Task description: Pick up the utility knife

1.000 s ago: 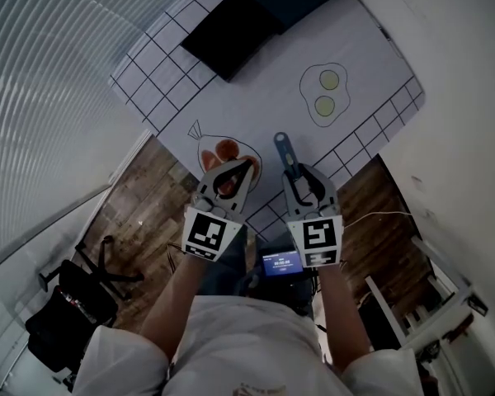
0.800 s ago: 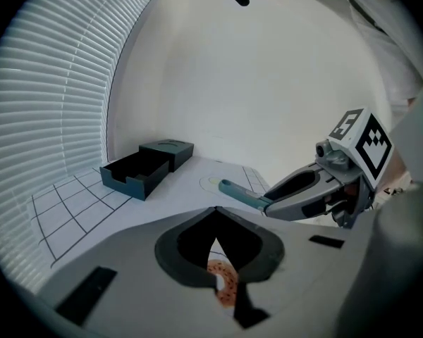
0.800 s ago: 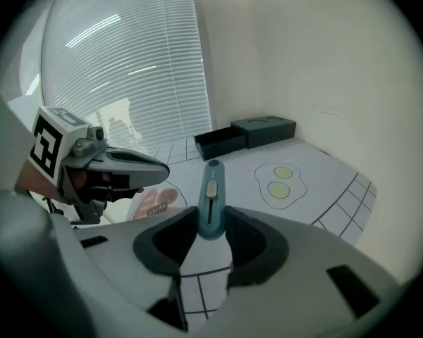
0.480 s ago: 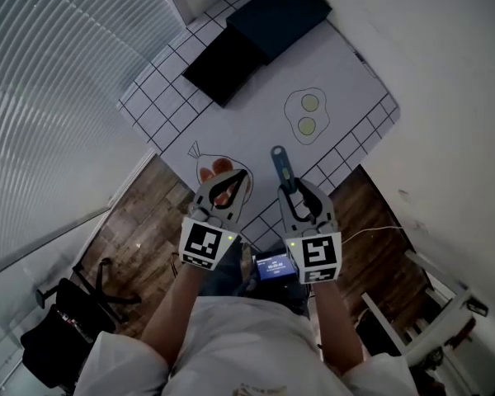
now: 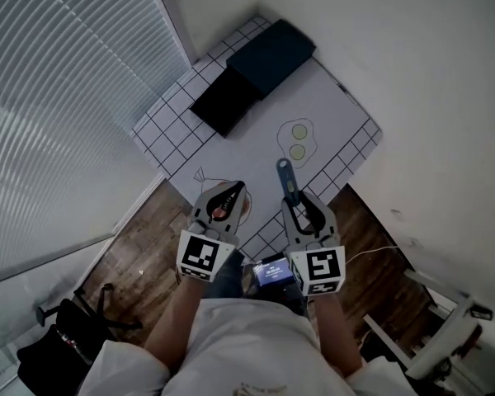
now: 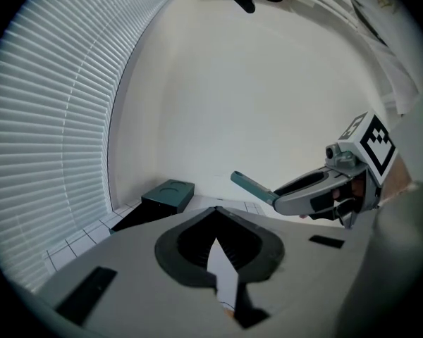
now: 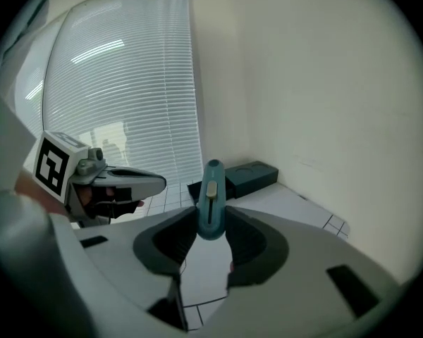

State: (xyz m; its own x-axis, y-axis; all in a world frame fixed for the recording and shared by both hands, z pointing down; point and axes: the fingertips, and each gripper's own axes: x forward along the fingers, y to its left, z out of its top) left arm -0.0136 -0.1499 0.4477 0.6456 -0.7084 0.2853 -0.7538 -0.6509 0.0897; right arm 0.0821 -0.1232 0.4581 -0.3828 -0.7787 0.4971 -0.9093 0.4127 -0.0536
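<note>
Right gripper point(image 5: 300, 198), in the head view, is clamped on the utility knife point(image 5: 285, 176), whose blue body juts forward past the jaw tips, over the near gridded edge of the worktop point(image 5: 256, 143); the left gripper point(image 5: 236, 188) is held just beside it at much the same height, its jaws drawn together on nothing; farther along the worktop lie a fried-egg drawing point(image 5: 298, 139), a black flat pad point(image 5: 224, 103) and a dark blue box point(image 5: 272, 54), all well apart from the knife.

From the left gripper view, that gripper's own jaw tips point(image 6: 215, 211) meet at a point (only a wedge of white worktop shows through the gap lower down); off to the right, the right gripper point(image 6: 280, 197) carries the utility knife point(image 6: 252, 186) in the air, its blue end set against the bare wall and clear of the worktop.

From the right gripper view, the knife point(image 7: 211, 196) stands upright between the two jaws, pinched on both sides near its lower end; its pale slider faces the camera and its rounded far end rises past the tips; the dark blue box point(image 7: 252, 176) sits beyond it on the worktop, and the left gripper point(image 7: 154, 183) shows at the left, closed.
</note>
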